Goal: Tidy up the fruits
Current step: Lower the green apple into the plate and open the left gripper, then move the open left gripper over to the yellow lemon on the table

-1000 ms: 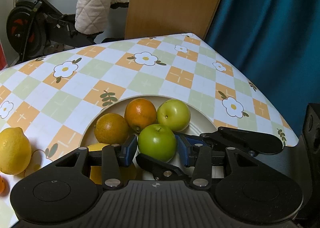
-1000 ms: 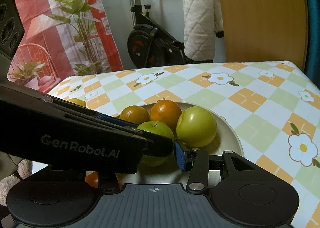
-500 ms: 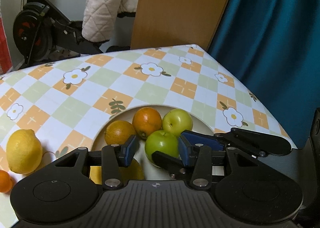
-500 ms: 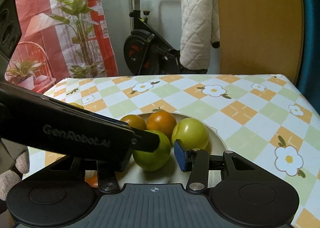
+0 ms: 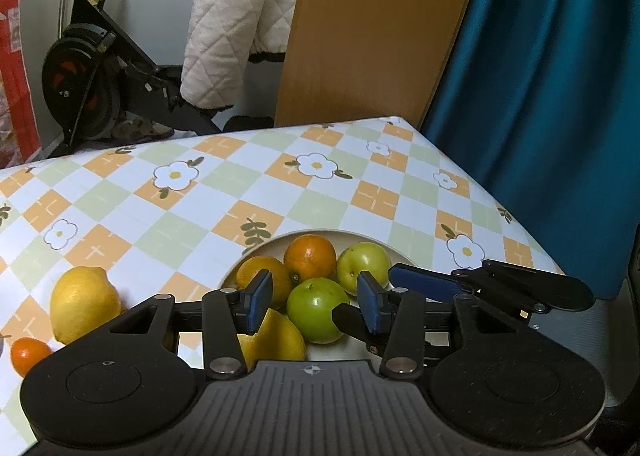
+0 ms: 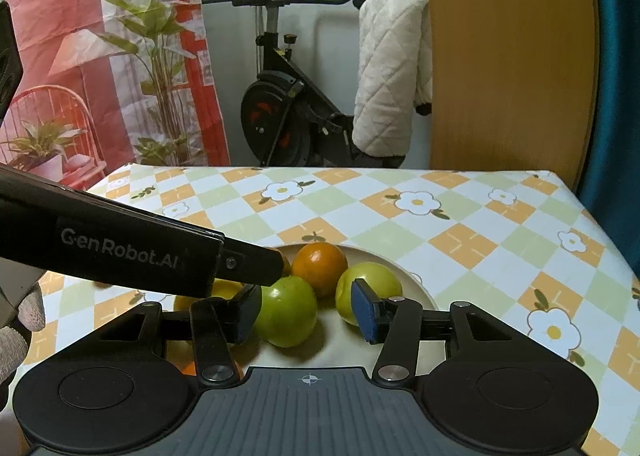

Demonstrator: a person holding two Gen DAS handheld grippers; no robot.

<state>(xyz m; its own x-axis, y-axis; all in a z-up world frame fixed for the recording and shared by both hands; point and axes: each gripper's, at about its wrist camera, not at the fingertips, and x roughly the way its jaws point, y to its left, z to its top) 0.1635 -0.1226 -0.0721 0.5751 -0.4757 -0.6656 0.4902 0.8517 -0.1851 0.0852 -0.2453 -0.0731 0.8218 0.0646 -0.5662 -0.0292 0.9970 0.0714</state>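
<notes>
Here's the plate (image 5: pixel 404 256), cream-coloured, sitting on the counter (image 5: pixel 192 216) with its checked flower cloth, and it's filling up. In it: a dark green apple (image 5: pixel 316 310) at the front, a paler green apple (image 5: pixel 362 266) just behind and to its right, a bright orange (image 5: pixel 310 258) at the back, a duller orange (image 5: pixel 262 276) beside that, and a yellow lemon (image 5: pixel 274 336) at the near edge, partly hidden by the gripper body. The fruits sit packed close, the dark green apple touching its neighbours.

Off the plate, to the left on the cloth, a second lemon (image 5: pixel 84 304) lies alone, and a small orange fruit (image 5: pixel 28 354) sits just beside it near the counter's edge.

Writing now: white lettering, "GenRobot.AI", runs along the black side of the left hand-held gripper (image 6: pixel 120 252) as it crosses the right wrist view.

Both tools tilt down over the plate. The left hand-held gripper (image 5: pixel 314 302) has its jaws apart, blue pads clear of the dark green apple that shows between them, gripping nothing. The right hand-held gripper (image 6: pixel 306 310) has just been opening; its pads flank that same apple (image 6: pixel 286 312) without pressing it. One blue finger (image 5: pixel 424 284) of the right tool reaches in over the plate's right rim.
</notes>
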